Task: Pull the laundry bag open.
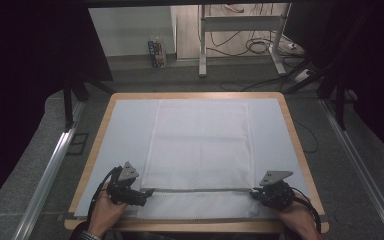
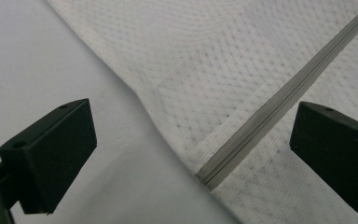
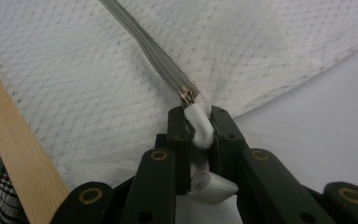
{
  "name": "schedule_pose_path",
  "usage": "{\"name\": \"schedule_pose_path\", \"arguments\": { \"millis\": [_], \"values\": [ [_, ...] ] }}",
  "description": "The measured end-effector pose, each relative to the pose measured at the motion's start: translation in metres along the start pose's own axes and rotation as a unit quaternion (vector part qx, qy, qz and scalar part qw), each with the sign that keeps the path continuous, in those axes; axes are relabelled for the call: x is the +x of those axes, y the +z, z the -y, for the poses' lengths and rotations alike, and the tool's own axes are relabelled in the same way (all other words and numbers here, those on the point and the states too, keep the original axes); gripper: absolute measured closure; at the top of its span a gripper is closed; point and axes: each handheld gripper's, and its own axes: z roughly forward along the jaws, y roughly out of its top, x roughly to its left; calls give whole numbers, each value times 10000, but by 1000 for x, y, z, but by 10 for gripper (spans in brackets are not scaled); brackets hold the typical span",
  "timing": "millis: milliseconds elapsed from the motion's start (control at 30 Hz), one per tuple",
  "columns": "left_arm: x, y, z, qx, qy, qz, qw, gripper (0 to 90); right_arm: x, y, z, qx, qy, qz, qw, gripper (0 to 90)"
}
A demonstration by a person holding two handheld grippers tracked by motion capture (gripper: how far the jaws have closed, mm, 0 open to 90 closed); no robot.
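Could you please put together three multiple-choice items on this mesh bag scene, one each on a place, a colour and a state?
1. Where does the zip run across the mesh bag?
A. near the person's edge
B. along the far edge
C. down the middle, away from the person

2. What colour is the zip tape?
A. red
B. grey
C. black

3. How does the right hand-held gripper stand?
A. wide open above the bag
B. shut on nothing
C. shut on the white zip pull

Answers:
1 A: in the high view the zip crosses the bag just ahead of both hands.
2 B: both gripper views show a grey strip on white mesh.
3 C: the right gripper view shows the pull pinched between the jaws.
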Motion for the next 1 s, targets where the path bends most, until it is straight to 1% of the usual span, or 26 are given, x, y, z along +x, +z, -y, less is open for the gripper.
{"name": "schedule_pose_path", "arguments": {
  "millis": [100, 200, 300, 333, 367, 400, 467, 500, 600, 633, 667, 733, 767, 833, 867, 967, 1000],
  "values": [
    [-5, 1, -6, -80, 18, 77, 9999, 20, 1, -1, -1, 30, -78, 32, 10000, 800],
    [-9, 4, -9, -62, 95, 97, 9999, 20, 2, -1, -2, 51, -146, 101, 9998, 801],
    [-12, 5, -9, 3, 188, 56, 9998, 20, 2, -1, -1, 70, -62, 119, 9999, 791],
    [-12, 5, -9, 6, 184, 58, 9998, 20, 2, -2, -1, 82, -21, 145, 9999, 767],
    [-11, 5, -8, -1, 164, 44, 9999, 20, 1, -1, -1, 90, 24, 158, 9998, 716],
    [-10, 5, -8, -8, 153, 42, 9999, 20, 0, -2, 0, 124, 191, 217, 9995, 613],
    [-9, 4, -7, -26, 125, 41, 9999, 20, -1, -4, 1, 162, 259, 253, 9992, 575],
    [-9, 4, -7, -23, 109, 44, 9999, 20, -1, -4, 3, 154, 375, 249, 9989, 577],
    [-9, 4, -8, -25, 95, 59, 9999, 20, 1, -5, 4, 148, 405, 239, 9988, 690],
    [-9, 4, -8, -21, 107, 62, 9999, 21, 1, -5, 4, 132, 463, 214, 9986, 753],
    [-10, 4, -9, -27, 105, 69, 9999, 21, -1, -6, 5, 117, 505, 137, 9986, 812],
    [-11, 4, -10, -41, 95, 115, 9999, 22, -1, -6, 5, 104, 512, 84, 9986, 839],
    [-12, 5, -12, -58, 63, 171, 9998, 24, -1, -6, 4, 110, 484, 69, 9987, 846],
    [-13, 6, -17, -119, 1, 325, 9994, 26, 0, -6, 3, 141, 390, 127, 9991, 850],
    [-16, 8, -21, -152, 13, 414, 9990, 27, 1, -7, 2, 136, 330, 165, 9992, 851],
    [-22, 13, -33, -194, 71, 556, 9982, 27, 1, -11, 2, 30, 325, 166, 9993, 851],
    [-22, 13, -33, -194, 71, 556, 9982, 27, 1, -11, 2, 30, 325, 166, 9993, 851]
  ]
}}
